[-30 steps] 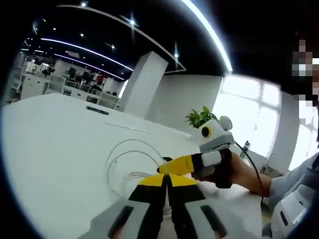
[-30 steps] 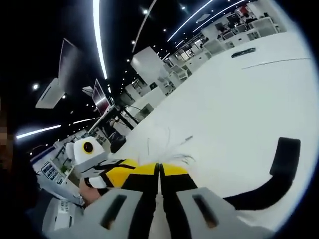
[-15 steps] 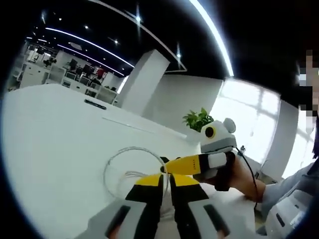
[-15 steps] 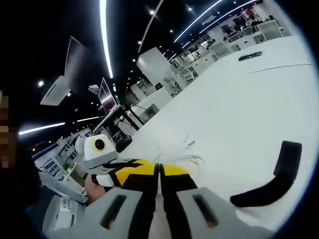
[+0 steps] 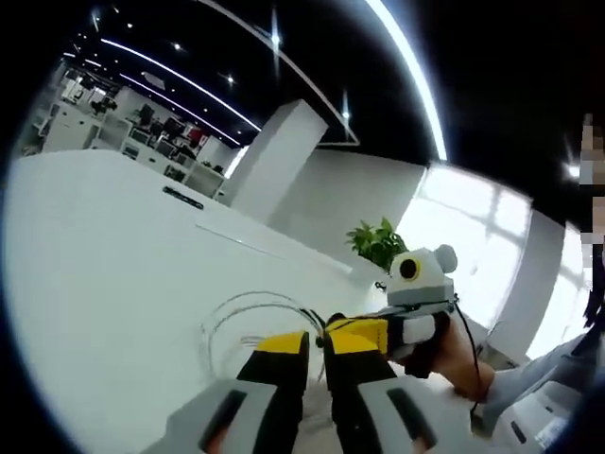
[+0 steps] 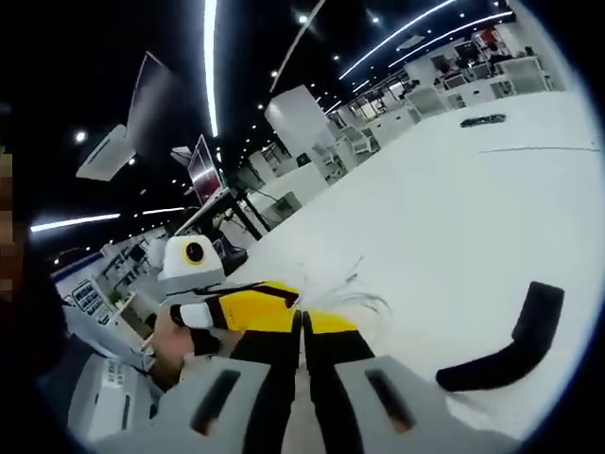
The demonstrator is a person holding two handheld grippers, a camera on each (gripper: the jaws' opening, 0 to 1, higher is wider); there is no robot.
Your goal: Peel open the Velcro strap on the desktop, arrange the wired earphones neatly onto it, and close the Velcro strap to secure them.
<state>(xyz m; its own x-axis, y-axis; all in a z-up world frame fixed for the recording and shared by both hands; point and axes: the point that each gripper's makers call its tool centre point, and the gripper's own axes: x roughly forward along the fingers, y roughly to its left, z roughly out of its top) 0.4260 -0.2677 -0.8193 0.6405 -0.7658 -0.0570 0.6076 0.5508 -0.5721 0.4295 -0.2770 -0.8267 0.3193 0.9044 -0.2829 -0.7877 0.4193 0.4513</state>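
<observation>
White desktop (image 6: 454, 218), black strap (image 6: 506, 345); dim office, perhaps monitors

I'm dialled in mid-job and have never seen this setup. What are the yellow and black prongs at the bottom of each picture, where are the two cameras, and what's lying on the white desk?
No robot arm here: a person holds a two-jaw gripper in each hand, and a fisheye camera rides on each, looking along its jaws. In the left gripper view, the left gripper rises from the bottom, jaws together; the right gripper comes in from the right, held by a hand. The right gripper view is the reverse: the right gripper below, the left gripper entering from the left. On the white desk lie the wired earphones, a loose coil of thin white cable at the jaw tips, and the black Velcro strap, curved, lying apart. Both jaw pairs look closed at the cable, but whether they pinch it I cannot tell.
</observation>
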